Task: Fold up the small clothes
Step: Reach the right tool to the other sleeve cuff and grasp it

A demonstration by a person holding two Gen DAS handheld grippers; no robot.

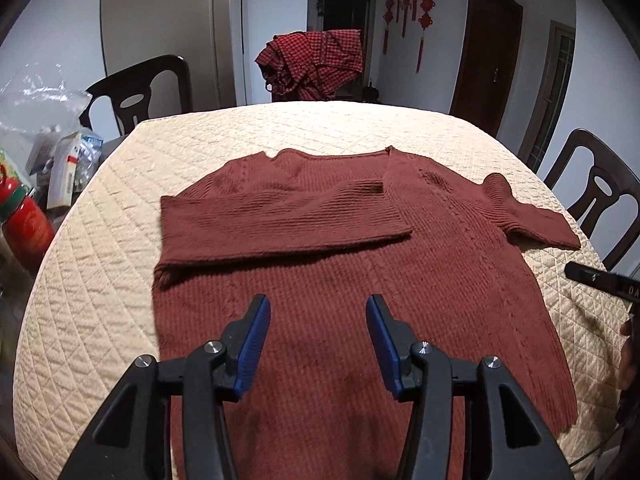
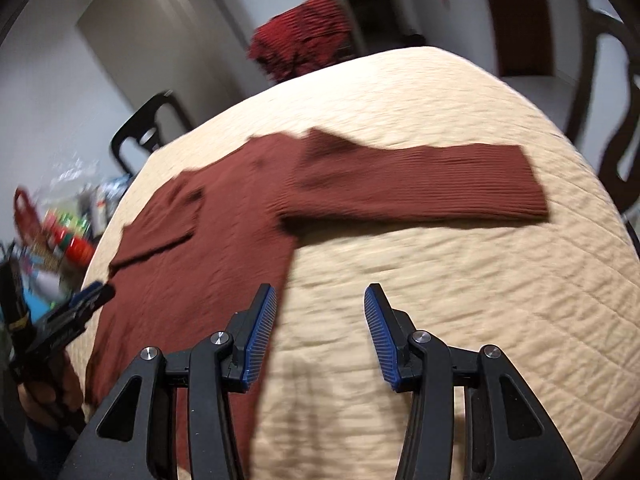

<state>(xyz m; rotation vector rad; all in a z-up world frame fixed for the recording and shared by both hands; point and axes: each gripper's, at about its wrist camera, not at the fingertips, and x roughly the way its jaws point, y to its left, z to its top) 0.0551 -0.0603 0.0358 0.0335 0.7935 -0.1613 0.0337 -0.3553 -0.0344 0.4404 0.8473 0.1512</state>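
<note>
A rust-brown knit sweater [image 1: 328, 280] lies flat on the cream quilted table cover [image 1: 88, 280]. Its left sleeve [image 1: 280, 220] is folded across the chest; its right sleeve [image 1: 532, 216] lies stretched out to the right. My left gripper [image 1: 318, 304] is open and empty, hovering over the sweater's lower body. In the right wrist view the sweater [image 2: 224, 216] lies left and the outstretched sleeve [image 2: 420, 180] reaches right. My right gripper [image 2: 320, 292] is open and empty over the bare cover beside the sweater's right edge. The left gripper [image 2: 92, 292] shows at the far left.
A red checked garment [image 1: 316, 64] hangs over a chair at the far side. Dark chairs [image 1: 140, 92] stand at the left and at the right [image 1: 596, 196]. Bottles, cartons and a plastic bag [image 1: 44, 152] crowd the left edge of the table.
</note>
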